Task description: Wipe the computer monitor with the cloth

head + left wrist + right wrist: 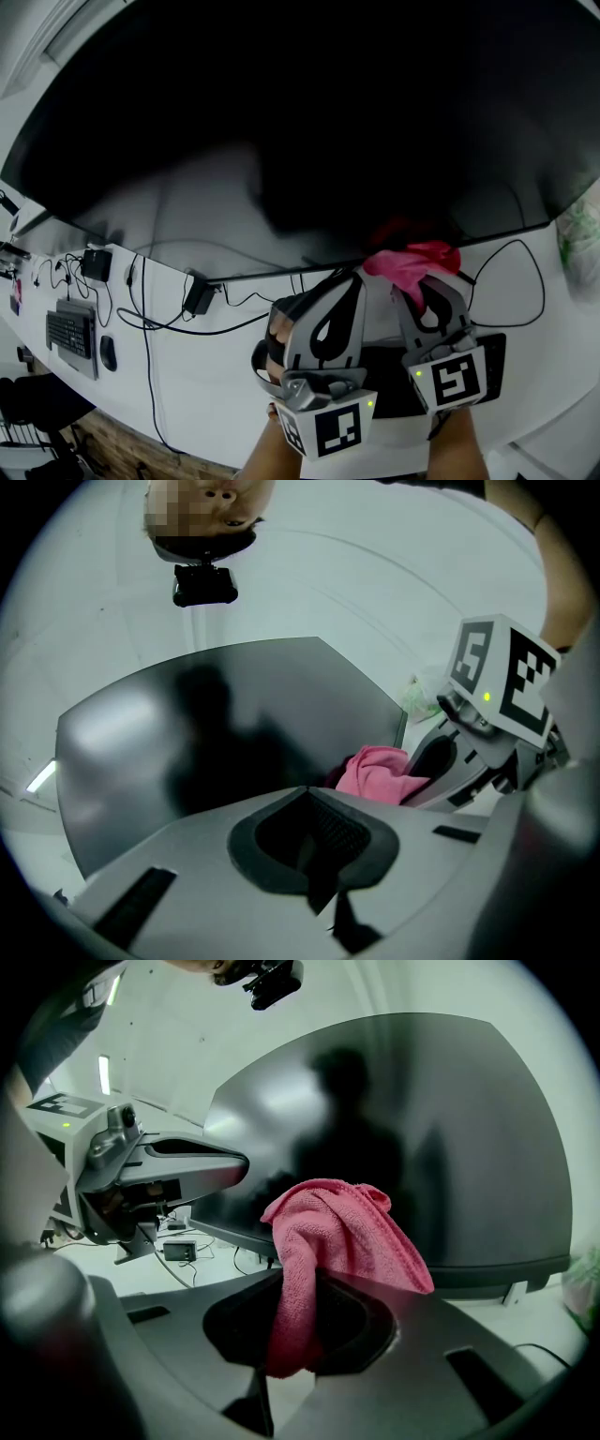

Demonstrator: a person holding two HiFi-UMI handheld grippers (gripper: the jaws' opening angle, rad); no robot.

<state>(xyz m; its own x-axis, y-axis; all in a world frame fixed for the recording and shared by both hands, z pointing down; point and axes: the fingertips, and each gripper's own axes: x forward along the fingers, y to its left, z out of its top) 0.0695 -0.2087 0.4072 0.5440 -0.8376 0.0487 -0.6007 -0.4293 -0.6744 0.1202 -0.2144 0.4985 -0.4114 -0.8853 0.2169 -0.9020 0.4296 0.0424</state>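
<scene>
While right gripper [300,1335] pinches pink terry cloth [328,1232] near lower edge of wide black monitor [300,112], left gripper [314,850] closed, empty; wiping likely barely begun.

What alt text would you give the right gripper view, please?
The right gripper is shut on a pink cloth, which bunches up in front of a dark monitor. The left gripper reaches in from the left above a white desk.
</scene>
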